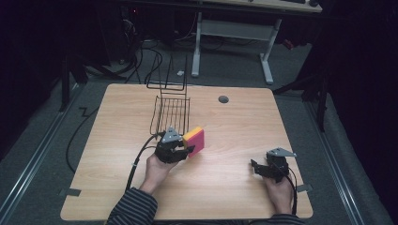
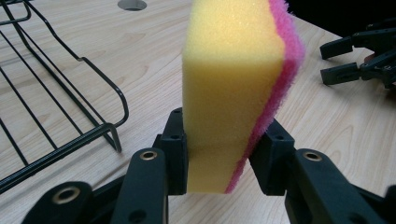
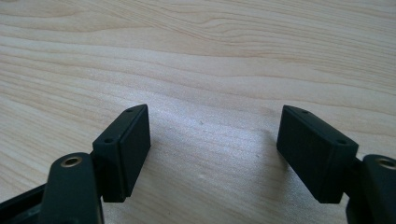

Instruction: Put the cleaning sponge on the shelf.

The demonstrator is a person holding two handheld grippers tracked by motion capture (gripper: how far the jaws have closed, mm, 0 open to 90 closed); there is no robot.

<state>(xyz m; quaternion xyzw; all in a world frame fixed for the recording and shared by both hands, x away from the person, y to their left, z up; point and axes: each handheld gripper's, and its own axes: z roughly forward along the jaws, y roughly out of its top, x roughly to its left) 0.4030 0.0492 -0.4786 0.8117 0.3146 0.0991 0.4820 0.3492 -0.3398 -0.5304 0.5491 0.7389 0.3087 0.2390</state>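
The left gripper [image 2: 217, 154] holds a sponge [image 2: 233, 88] by its lower end, just beside the front of the wire rack [image 1: 170, 112]. Soft foam could bend or slip out, I think. The right gripper [image 3: 212, 154], well apart from the rack, stands wide and empty.

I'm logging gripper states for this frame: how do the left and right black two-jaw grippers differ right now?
The left black two-jaw gripper is shut on an upright yellow and pink sponge; the right black two-jaw gripper is open and holds nothing. The left sits beside the black wire rack, mid-table; the right sits apart, near the wooden table's right front corner. Each is held in a hand.
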